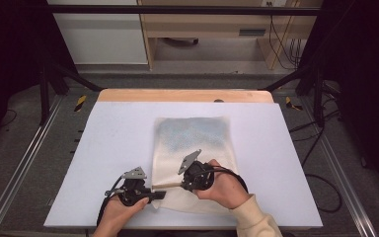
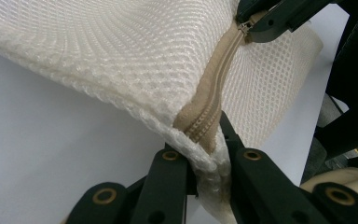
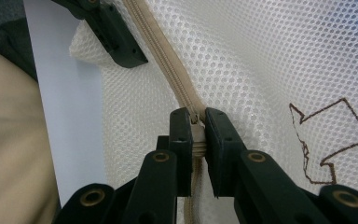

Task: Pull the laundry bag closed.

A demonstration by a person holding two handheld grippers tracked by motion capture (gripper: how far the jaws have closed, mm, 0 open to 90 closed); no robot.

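Note:
A cream mesh bag (image 1: pixel 192 138) lies flat on the white table (image 1: pixel 113 148), with a beige zipper (image 2: pixel 216 88) along its near edge. My left gripper (image 1: pixel 159 195) is shut on the bag's near left corner, at the zipper's end (image 2: pixel 205 140). My right gripper (image 1: pixel 176 185), just right of it, is shut on the zipper pull (image 3: pixel 196 122). In the left gripper view the right gripper (image 2: pixel 270 18) pinches the pull (image 2: pixel 244 27) further along. The right gripper view has the left gripper (image 3: pixel 116 42) up the zipper (image 3: pixel 163 51).
A brown stitched arrow (image 3: pixel 328 140) marks the mesh right of the zipper. A beige sleeve (image 1: pixel 256 217) comes in at the bottom. A wooden strip (image 1: pixel 185 95) runs along the table's far edge. Black frame legs and cables (image 1: pixel 316 148) stand beside the table.

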